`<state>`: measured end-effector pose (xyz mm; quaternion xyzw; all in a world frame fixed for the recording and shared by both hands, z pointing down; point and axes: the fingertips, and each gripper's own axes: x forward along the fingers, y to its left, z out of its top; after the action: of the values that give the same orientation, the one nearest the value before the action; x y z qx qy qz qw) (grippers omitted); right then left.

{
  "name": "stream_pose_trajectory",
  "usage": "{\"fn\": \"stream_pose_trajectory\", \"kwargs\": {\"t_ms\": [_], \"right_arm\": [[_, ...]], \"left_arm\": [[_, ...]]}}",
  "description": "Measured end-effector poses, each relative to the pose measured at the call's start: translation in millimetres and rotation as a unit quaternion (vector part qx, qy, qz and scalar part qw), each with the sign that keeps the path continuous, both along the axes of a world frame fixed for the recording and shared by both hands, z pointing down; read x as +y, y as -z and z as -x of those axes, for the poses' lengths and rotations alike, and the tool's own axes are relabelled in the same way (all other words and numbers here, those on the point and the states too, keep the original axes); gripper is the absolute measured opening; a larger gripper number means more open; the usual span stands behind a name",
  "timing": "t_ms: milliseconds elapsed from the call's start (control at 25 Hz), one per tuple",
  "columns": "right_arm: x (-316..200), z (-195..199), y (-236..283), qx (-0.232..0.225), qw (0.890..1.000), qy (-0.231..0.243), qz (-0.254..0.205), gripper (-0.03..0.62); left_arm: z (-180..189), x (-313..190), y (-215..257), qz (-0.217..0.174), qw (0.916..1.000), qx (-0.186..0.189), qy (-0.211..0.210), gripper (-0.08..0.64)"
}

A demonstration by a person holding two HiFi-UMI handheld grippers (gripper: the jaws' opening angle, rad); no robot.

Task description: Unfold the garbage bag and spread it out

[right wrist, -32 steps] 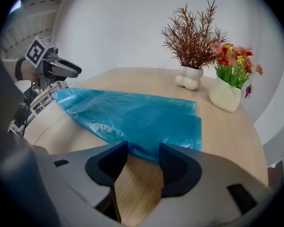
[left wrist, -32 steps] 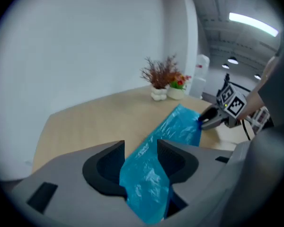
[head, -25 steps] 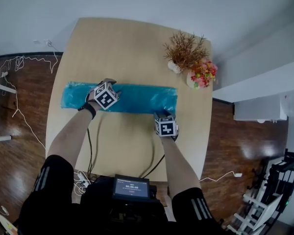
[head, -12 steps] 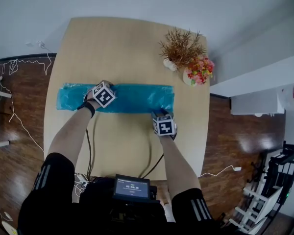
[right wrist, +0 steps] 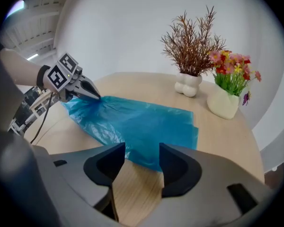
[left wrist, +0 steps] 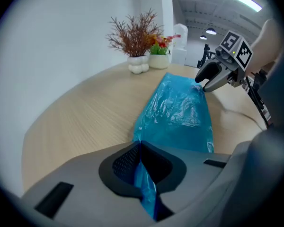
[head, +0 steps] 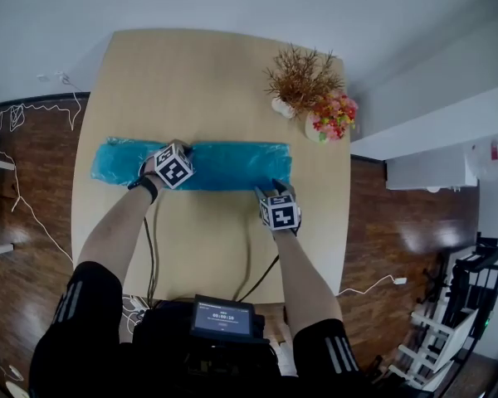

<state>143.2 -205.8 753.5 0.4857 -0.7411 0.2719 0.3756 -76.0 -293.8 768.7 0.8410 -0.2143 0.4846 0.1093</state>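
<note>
Both left fingers (left wrist: pixel 119 163) just closed on garbage bag (left wrist: pixel 180 115).

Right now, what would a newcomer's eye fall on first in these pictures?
A long blue garbage bag lies stretched across the middle of the wooden table. The left tongs have just closed on it, left of centre. A dried brown plant and a bright bouquet stand at the table's far right corner.

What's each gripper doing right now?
Left gripper: shut on the blue garbage bag.
Right gripper: open, jaws just opening wider, only bare table between them, bag edge just ahead.
</note>
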Motion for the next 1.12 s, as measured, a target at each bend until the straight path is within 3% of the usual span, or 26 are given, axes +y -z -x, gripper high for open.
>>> {"fn": "stream_pose_trajectory", "kwargs": {"t_ms": [280,480,600,720,960,1040,1120], "right_arm": [[-24,12,47,-0.026,0.996,0.038,-0.072,0.249],[-46,43,87,-0.031,0.986,0.108,-0.12,0.247],[-50,71,112,-0.026,0.976,0.173,-0.131,0.247],[-45,99,118,0.004,0.956,0.265,-0.129,0.247],[-32,134,104,0.096,0.898,0.412,-0.121,0.249],[-29,141,98,0.12,0.883,0.439,-0.116,0.249],[-27,143,90,0.136,0.876,0.451,-0.104,0.249]], "left_arm": [[-3,8,38,-0.087,0.9957,0.008,-0.031,0.0],[-6,26,63,-0.171,0.9815,-0.014,-0.084,0.0],[-9,41,76,-0.208,0.9729,-0.018,-0.099,0.0],[-10,59,91,-0.243,0.9634,-0.018,-0.111,0.0],[-13,98,106,-0.295,0.9422,-0.033,-0.155,0.0],[-13,110,106,-0.297,0.9401,-0.034,-0.163,0.0],[-13,120,104,-0.292,0.942,-0.029,-0.162,0.0]]}}
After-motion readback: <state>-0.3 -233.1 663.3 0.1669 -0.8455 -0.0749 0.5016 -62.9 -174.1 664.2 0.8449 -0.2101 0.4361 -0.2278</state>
